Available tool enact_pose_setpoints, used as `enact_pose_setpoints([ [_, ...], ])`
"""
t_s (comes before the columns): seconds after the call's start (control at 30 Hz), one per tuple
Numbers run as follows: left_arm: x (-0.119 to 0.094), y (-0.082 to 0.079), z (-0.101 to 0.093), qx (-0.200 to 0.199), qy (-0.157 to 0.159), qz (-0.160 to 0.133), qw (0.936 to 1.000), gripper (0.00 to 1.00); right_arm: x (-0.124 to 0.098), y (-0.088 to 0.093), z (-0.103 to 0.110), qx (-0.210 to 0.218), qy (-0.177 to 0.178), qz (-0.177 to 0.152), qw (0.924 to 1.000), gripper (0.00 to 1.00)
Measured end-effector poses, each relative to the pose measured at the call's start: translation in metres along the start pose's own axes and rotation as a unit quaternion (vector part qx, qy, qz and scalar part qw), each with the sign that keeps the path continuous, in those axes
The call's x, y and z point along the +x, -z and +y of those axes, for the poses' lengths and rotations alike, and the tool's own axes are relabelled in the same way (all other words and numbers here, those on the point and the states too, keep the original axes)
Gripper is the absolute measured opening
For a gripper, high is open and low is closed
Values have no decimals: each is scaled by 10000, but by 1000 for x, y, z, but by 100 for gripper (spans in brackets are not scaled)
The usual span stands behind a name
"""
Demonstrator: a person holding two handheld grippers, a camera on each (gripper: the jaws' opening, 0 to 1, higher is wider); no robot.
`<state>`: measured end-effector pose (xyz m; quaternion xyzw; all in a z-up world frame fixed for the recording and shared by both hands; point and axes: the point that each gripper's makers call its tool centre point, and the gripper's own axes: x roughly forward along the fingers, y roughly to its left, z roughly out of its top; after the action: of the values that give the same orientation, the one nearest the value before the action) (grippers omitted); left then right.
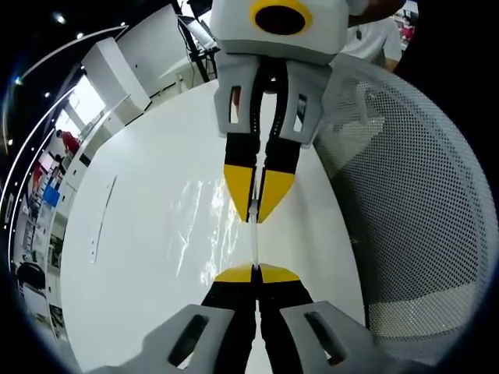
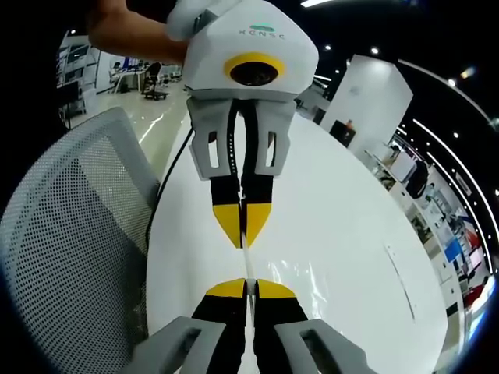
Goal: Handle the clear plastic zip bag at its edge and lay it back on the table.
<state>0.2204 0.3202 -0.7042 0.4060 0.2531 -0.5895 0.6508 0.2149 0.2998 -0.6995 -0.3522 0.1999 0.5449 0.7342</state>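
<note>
Bag pinched edge-on between left claw and right claw, both closed on its rim, above white table — may slip or crumple if released unevenly.

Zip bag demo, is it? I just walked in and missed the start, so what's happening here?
A person is holding the clear plastic zip bag stretched between two handheld tools above the white table. The left tool and the right tool face each other, both shut on the bag's edge. A mesh chair stands beside the table.
</note>
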Motion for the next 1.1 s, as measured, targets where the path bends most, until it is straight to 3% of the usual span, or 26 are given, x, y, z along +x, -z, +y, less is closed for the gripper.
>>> enact_pose_setpoints([
  [1.1, 0, 4, 0, 7, 10, 71, 10000, 0, -3, 7, -1, 68, 26, 47, 10000, 0],
])
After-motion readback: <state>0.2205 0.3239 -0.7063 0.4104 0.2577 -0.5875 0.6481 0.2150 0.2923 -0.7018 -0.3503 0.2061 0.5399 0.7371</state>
